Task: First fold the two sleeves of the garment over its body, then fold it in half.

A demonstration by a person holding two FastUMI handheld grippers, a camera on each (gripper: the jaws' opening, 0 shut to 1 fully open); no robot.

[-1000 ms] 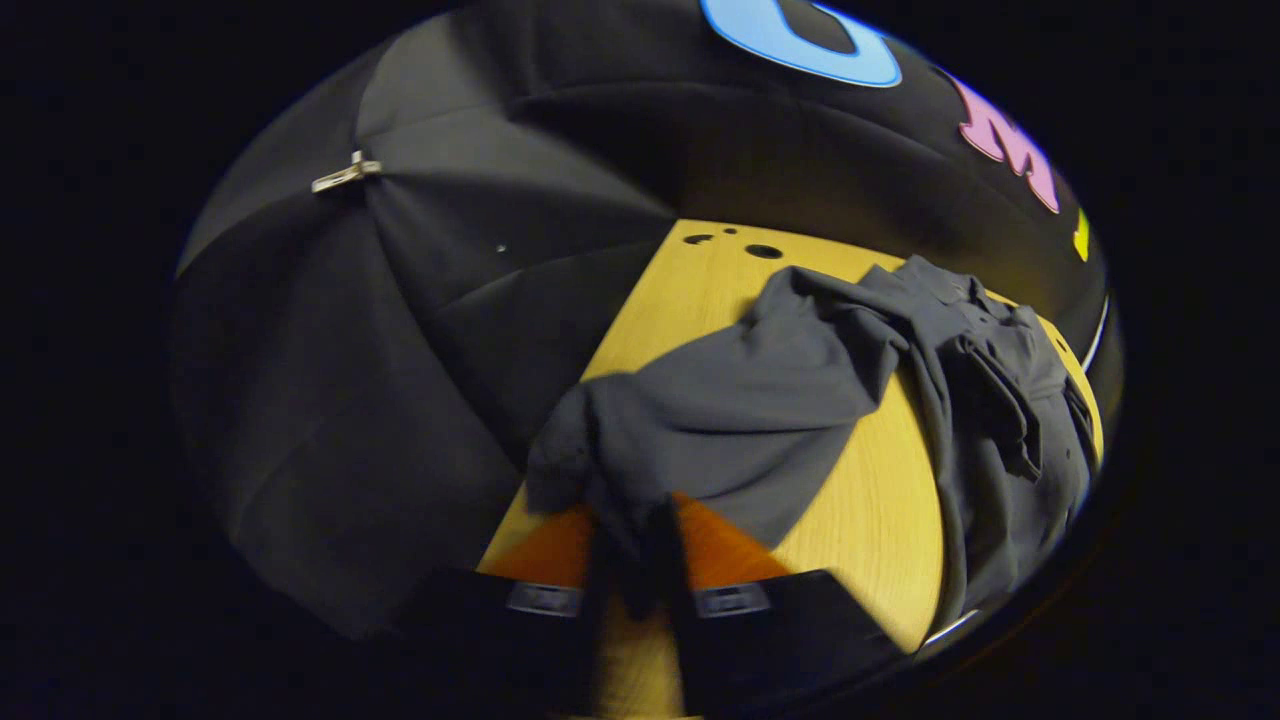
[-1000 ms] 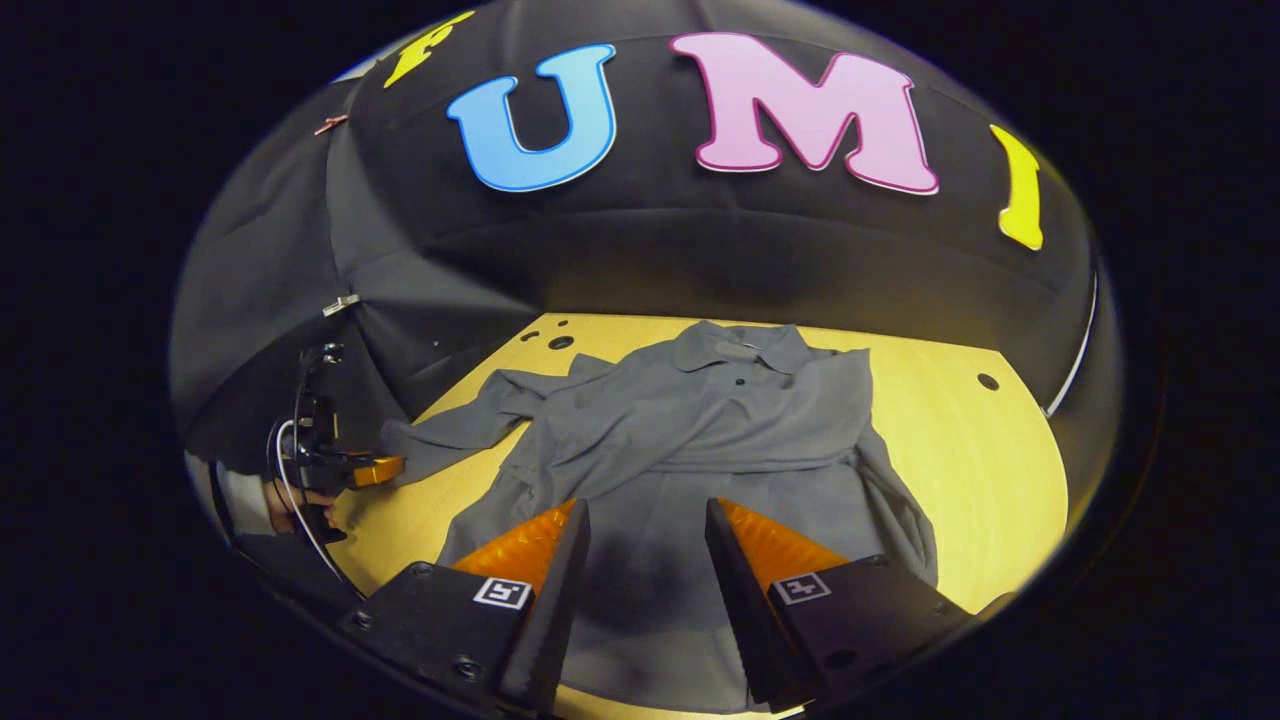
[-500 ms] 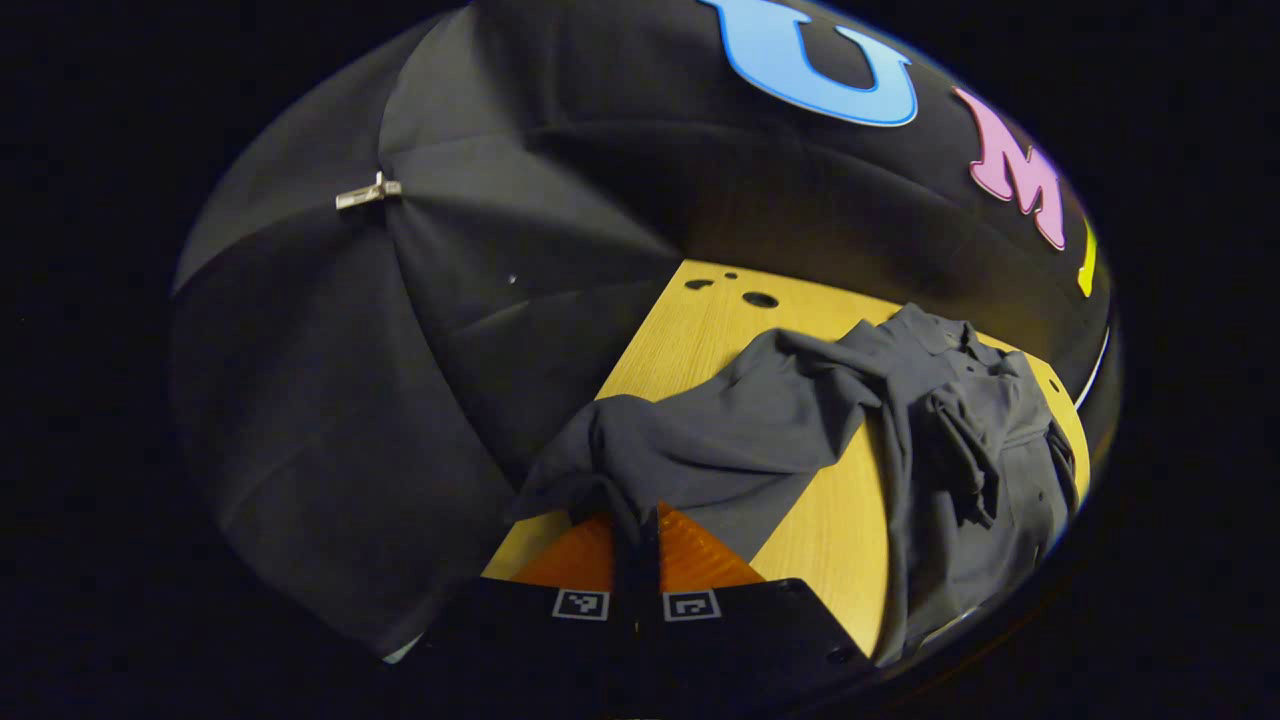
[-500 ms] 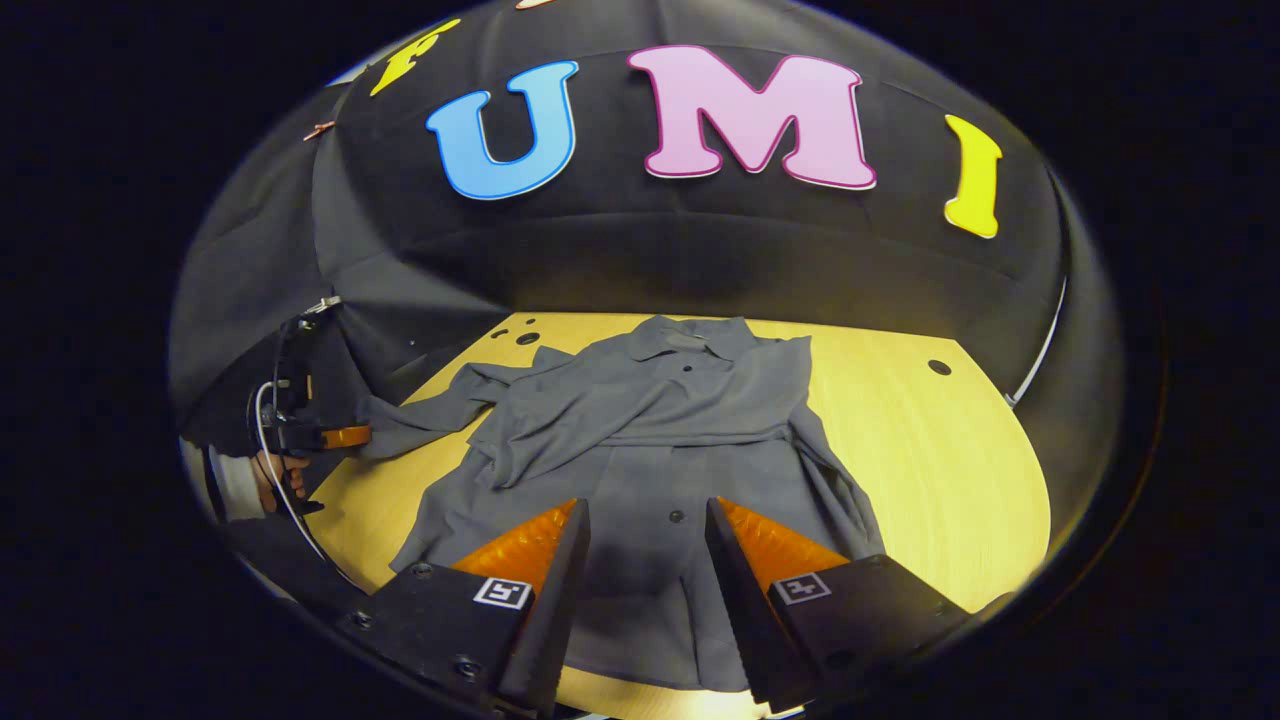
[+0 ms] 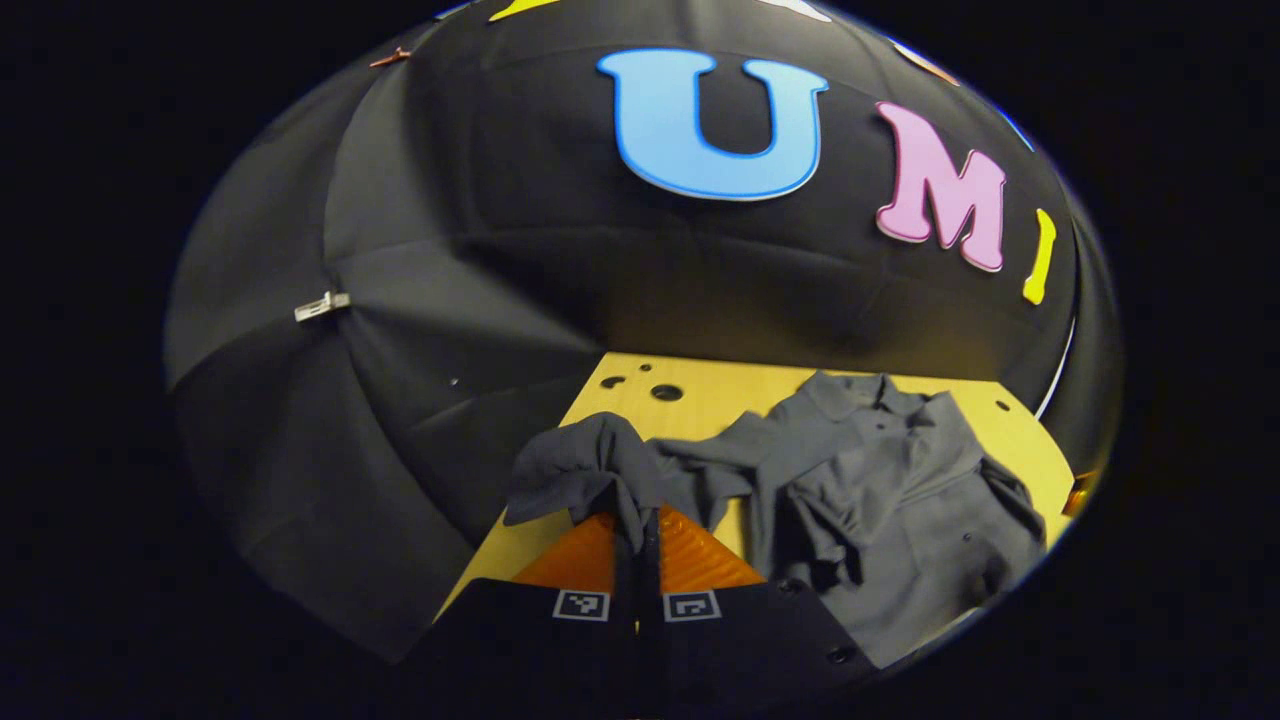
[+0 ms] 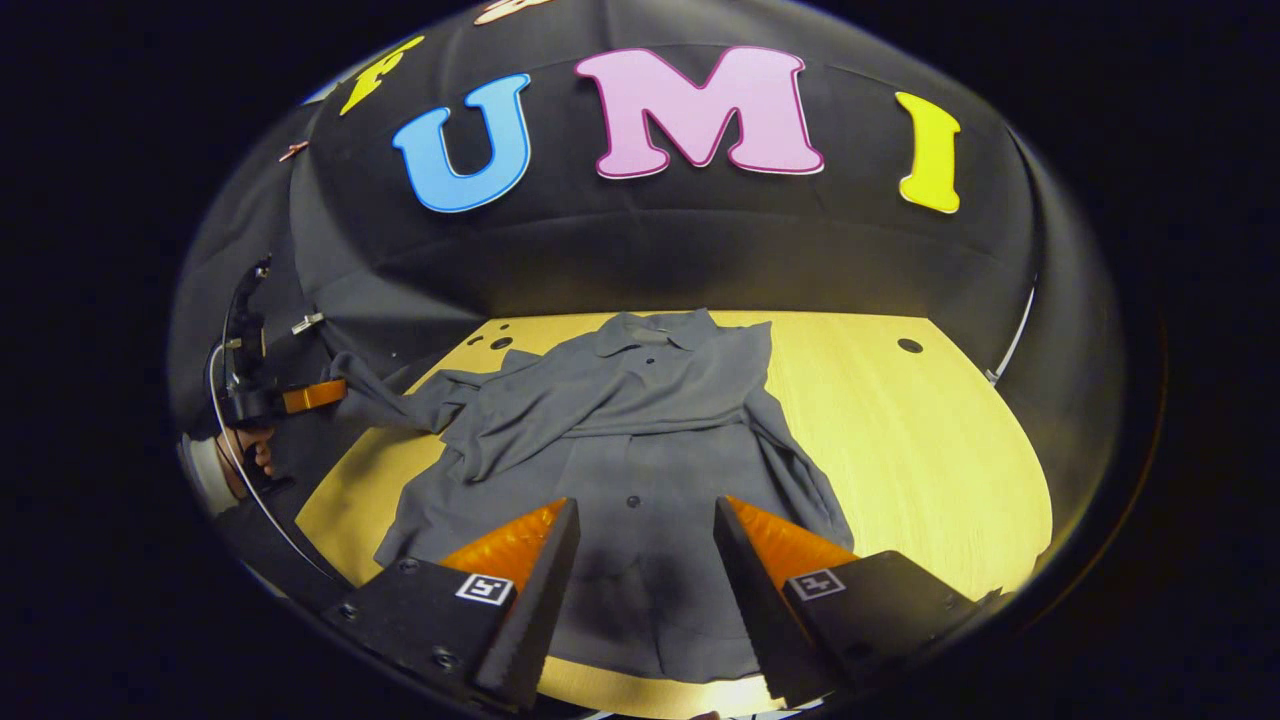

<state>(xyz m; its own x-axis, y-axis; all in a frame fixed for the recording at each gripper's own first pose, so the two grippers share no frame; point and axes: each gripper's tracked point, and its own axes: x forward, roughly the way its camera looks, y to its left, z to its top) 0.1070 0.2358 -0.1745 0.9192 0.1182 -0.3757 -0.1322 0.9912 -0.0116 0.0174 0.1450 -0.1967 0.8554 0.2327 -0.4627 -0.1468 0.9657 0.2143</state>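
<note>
One wooden table (image 6: 930,440), pale yellow, several small round holes at its far left corner and one more at the far right. Spread across it, one grey garment (image 6: 640,440), collar at the far edge, hem toward the camera, a row of dark buttons down the middle; three are plain to count in the right gripper view. Two sleeves: one lies folded across the chest, the other sleeve (image 5: 590,465) is lifted off the left side of the table.

Two grippers in play. The left gripper (image 5: 638,530) has its orange fingers pressed together on that sleeve's end, the cloth bunched and draping just above them. In the right gripper view, a hand (image 6: 245,465) holds it off the table's left edge. The right gripper (image 6: 645,525) hovers over the lower body of the garment, jaws spread apart, nothing between them.

One metal clip (image 5: 322,305) on the booth wall.
</note>
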